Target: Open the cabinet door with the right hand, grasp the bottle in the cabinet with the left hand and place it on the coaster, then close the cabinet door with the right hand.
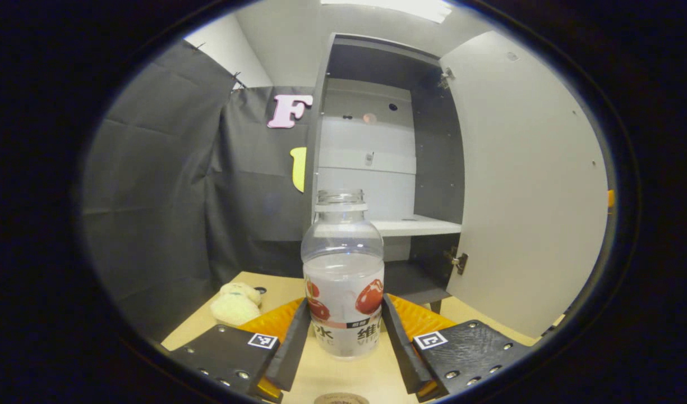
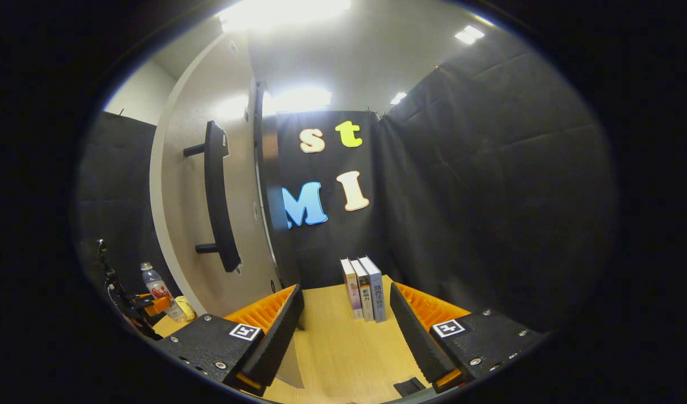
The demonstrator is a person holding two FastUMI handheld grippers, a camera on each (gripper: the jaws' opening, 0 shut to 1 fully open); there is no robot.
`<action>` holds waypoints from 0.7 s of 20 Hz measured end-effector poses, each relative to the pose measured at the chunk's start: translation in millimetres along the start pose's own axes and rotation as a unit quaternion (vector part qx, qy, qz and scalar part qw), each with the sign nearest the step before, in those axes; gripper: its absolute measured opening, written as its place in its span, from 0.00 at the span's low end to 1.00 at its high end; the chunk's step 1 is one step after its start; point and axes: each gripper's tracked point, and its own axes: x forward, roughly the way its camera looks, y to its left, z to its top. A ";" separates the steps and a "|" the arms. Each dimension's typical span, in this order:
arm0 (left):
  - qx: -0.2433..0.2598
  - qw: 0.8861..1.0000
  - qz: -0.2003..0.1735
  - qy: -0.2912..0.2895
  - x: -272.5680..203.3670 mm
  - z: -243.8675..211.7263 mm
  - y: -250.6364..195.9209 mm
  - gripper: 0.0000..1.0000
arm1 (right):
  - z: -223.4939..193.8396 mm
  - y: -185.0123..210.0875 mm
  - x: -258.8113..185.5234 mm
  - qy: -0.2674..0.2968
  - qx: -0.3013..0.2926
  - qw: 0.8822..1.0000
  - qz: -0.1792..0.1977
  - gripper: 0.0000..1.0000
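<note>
A clear, capless bottle [image 1: 343, 269] with a red-fruit label stands upright between the fingers of my left gripper [image 1: 345, 314], which is shut on its lower half. It is out in front of the open cabinet [image 1: 377, 146], just above the wooden table [image 1: 349, 376]. The round coaster's edge [image 1: 341, 399] peeks in below the bottle. The pale cabinet door [image 1: 522, 185] swings out to the right. In the right gripper view, my right gripper [image 2: 345, 290] is open and holds nothing, just right of the door [image 2: 186, 224] and its black bar handle [image 2: 217, 196]. The bottle [image 2: 155, 287] and left gripper [image 2: 144, 304] appear far left.
A cream plush toy [image 1: 235, 306] lies on the table left of the bottle. A white shelf [image 1: 416, 225] crosses the cabinet. Three upright books [image 2: 364, 289] stand at the table's back by the black cloth wall. A small black object [image 2: 409, 386] lies near the front edge.
</note>
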 end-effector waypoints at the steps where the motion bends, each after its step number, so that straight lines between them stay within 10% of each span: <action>1: 0.001 1.000 0.001 0.001 -4.7 -5.8 2.2 0.74 | -0.5 -0.1 -0.1 0.001 -0.001 1.000 -0.001 0.95; 14: -0.014 0.998 0.009 0.057 -37.7 -110.4 10.3 0.73 | -0.6 -1.0 11.1 0.008 -0.023 0.999 -0.024 0.95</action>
